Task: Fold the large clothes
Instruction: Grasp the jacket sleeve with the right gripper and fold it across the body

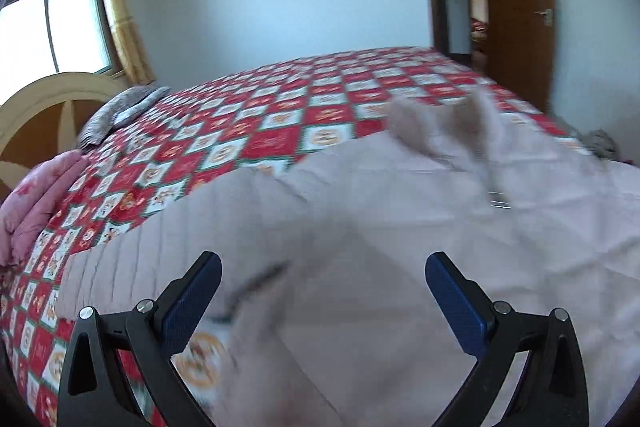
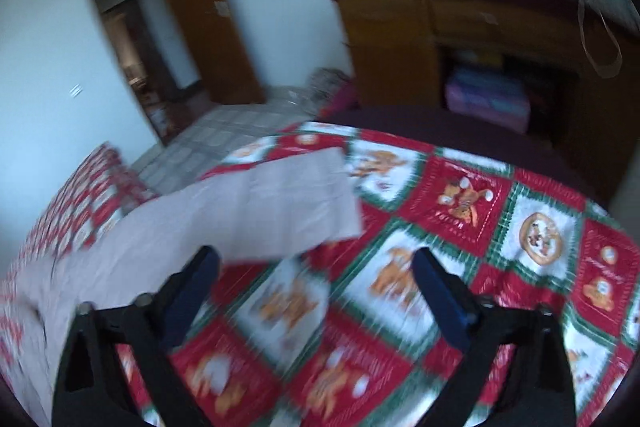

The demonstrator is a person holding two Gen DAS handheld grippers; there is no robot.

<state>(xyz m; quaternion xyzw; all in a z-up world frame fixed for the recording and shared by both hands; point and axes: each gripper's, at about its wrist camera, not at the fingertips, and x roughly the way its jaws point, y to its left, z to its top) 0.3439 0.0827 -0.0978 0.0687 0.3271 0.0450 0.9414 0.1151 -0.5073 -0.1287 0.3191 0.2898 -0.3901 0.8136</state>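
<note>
1. Daylight enters through the window (image 1: 52,15) at the upper left of the left wrist view; its panes are blown out white.
2. The walls take a cool bluish cast, and the room is evenly lit.
3. The right wrist view is heavily motion-blurred, smearing the bedspread (image 2: 460,227) and the cabinet (image 2: 480,39).
4. The pale garment (image 1: 400,227) is blurred in the left view.
5. Fisheye curvature bends both frames, with dark vignetted corners.

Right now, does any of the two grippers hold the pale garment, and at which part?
Nothing is held. The left gripper is open above the pale garment; the right gripper is open over the bedspread.
</note>
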